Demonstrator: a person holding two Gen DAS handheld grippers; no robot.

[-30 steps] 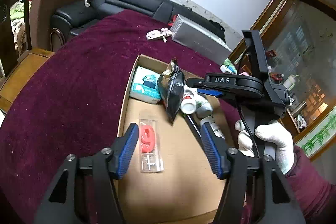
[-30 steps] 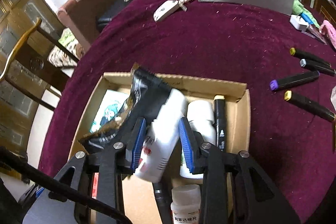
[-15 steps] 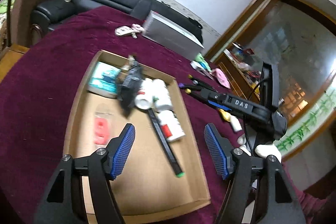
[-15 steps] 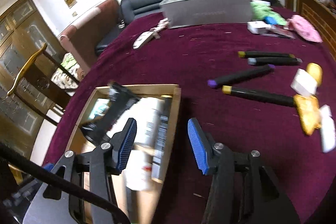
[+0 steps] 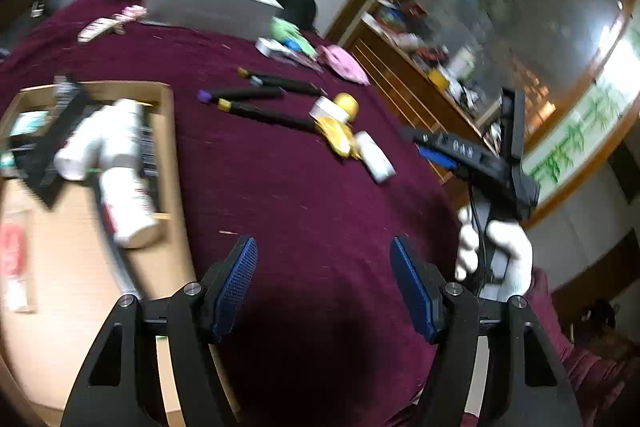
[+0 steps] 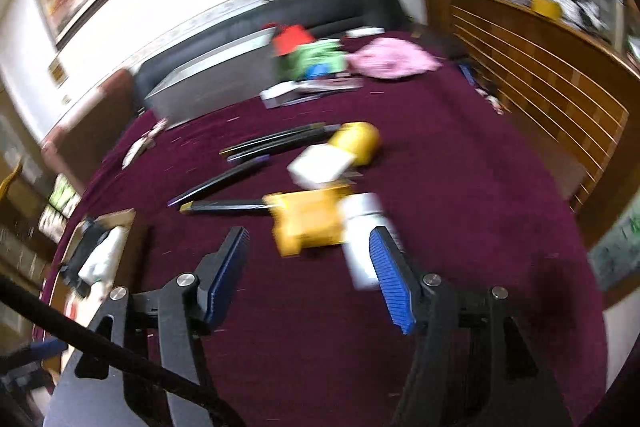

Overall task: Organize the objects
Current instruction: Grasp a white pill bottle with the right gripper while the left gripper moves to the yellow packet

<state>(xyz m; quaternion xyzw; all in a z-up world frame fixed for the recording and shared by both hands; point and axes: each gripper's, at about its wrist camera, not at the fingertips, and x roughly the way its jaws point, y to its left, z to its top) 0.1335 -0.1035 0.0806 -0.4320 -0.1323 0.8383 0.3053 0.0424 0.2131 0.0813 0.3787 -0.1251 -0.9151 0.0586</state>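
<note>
Tongs swing away from the cardboard box [image 5: 166,147], bottle delivered: left tongs [image 5: 324,287] open, empty; right tongs [image 6: 308,267] opening, empty, above the yellow packet [image 6: 308,223] and white bottle [image 6: 360,227] mid-surface.

Surface [image 6: 460,227] covered in deep maroon cloth; black markers [image 6: 224,183] lie on it with yellow and purple caps. Yellow packet [image 6: 308,223], white bottle [image 6: 360,239], pink cloth [image 6: 392,59] — all blurred. Tan cardboard box [image 5: 168,131]; blue ribbed pads [image 5: 236,283] on black jaws.
</note>
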